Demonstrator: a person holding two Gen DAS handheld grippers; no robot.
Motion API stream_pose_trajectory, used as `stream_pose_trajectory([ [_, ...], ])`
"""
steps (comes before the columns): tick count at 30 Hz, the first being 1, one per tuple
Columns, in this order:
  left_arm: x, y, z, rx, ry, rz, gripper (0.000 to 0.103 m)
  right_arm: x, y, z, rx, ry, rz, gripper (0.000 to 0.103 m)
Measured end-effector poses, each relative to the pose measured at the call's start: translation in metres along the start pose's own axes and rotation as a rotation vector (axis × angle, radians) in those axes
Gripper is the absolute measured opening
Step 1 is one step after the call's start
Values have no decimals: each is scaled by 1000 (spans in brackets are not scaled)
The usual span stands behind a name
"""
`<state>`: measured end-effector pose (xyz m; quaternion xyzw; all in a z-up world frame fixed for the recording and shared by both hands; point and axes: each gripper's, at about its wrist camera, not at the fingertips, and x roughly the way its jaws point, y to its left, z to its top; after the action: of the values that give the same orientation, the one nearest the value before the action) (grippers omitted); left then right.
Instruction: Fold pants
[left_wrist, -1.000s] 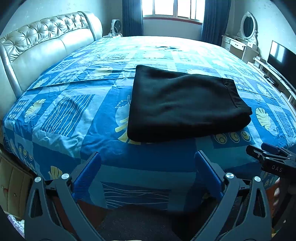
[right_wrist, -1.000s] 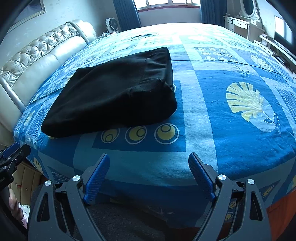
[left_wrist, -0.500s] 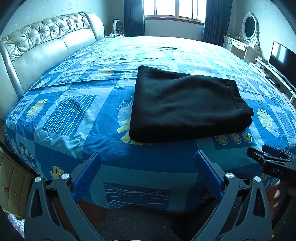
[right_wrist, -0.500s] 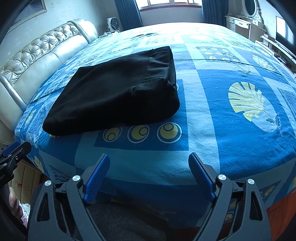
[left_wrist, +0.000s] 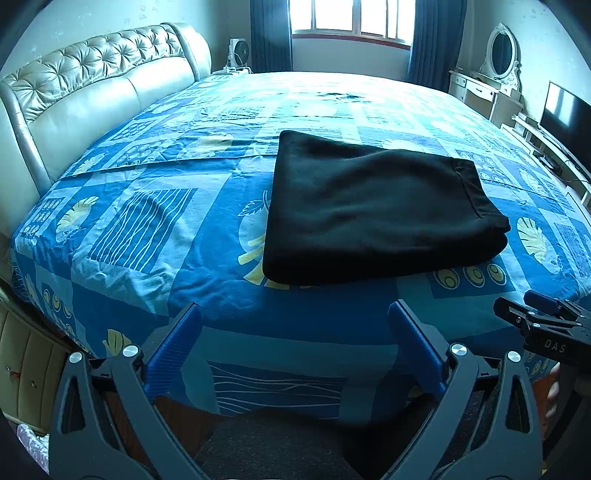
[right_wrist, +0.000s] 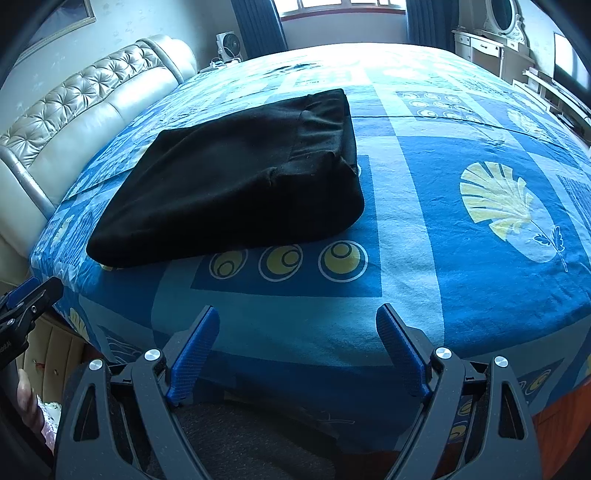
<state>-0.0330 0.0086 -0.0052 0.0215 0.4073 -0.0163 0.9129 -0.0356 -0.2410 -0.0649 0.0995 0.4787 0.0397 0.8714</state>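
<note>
Black pants (left_wrist: 373, 210) lie folded into a thick rectangle on the blue patterned bed (left_wrist: 147, 221), a little back from its near edge. My left gripper (left_wrist: 294, 310) hangs open over the bed's front edge, short of the pants, with nothing between its blue pads. In the right wrist view the same pants (right_wrist: 236, 192) lie ahead and to the left. My right gripper (right_wrist: 298, 311) also stands open and empty at the bed's edge. Each gripper shows at the side of the other's view: the right gripper (left_wrist: 539, 317) and the left gripper (right_wrist: 29, 299).
A padded cream headboard (left_wrist: 92, 96) runs along the bed's left side. A small fan (left_wrist: 238, 51) stands by the window. A white dresser with an oval mirror (left_wrist: 491, 85) and a TV (left_wrist: 569, 114) line the right wall. A cabinet (left_wrist: 26, 376) sits low at left.
</note>
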Motion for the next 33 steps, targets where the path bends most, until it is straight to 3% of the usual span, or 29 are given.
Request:
stream_pose_trajectory([
  [21,-2,-1,1,4,-7,-3,100,5,3,-1,-18,22,15,86],
  [26,-8,-2,11,4,-40,114,101,4,3,-1,-16,21,21,86],
  [31,-15,28,39,-81,-83,-51,100,-1,-1,10,19,28,77,86],
  [33,-7,40,55,-73,-96,-47,100,-12,-7,33,34,-9,122,86],
])
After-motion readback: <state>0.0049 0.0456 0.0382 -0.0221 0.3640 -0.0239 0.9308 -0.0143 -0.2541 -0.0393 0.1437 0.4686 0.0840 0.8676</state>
